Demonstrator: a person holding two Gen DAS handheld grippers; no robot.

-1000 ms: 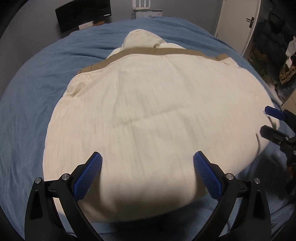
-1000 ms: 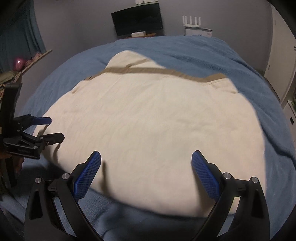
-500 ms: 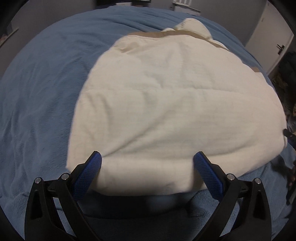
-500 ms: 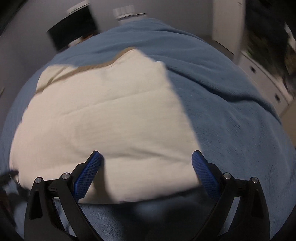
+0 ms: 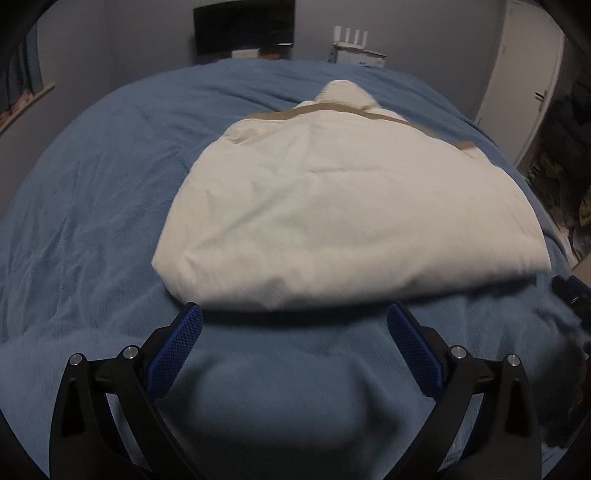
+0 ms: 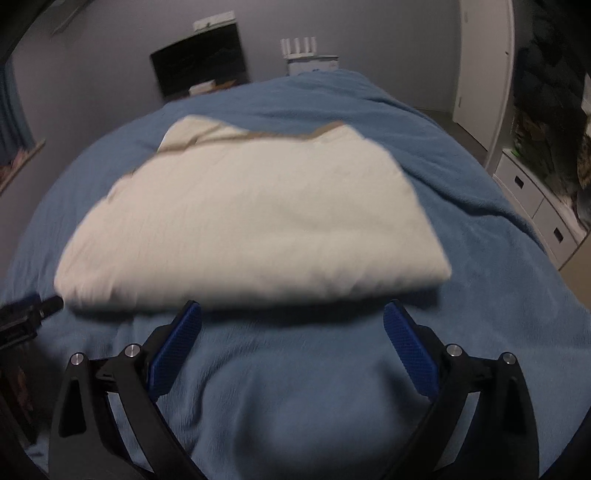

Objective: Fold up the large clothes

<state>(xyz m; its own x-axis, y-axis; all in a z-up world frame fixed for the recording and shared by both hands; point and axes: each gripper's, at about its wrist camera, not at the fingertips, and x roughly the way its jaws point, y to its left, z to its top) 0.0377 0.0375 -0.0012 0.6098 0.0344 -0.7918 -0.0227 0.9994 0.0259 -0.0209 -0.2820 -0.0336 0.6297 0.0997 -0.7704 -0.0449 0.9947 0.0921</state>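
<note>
A wide bed covered in a soft blue blanket (image 5: 92, 221) fills most of the room, its plush surface rumpled in shallow creases. Beyond the far edge of the bed a dark screen (image 5: 243, 26) leans against the grey wall, and to its right a white router (image 5: 351, 37) with upright antennas sits on a white box. A white door (image 5: 532, 74) stands on the right, and from the right gripper's side white drawers (image 6: 535, 206) show below cluttered shelves.

The cream garment (image 5: 351, 206) lies on the blanket toward the right half of the bed, folded into a thick, roughly rectangular bundle. A tan band (image 5: 332, 110) runs across its far end, where a rounded cream flap pokes out past it. The near edge is a plump fold, a little blurred in both views, with soft wrinkles on top.

The left gripper (image 5: 295, 325) hovers just short of that near edge, its blue pads spread wide with only blanket between them. The right gripper (image 6: 291, 321) hangs likewise at the near edge, spread apart and empty.
</note>
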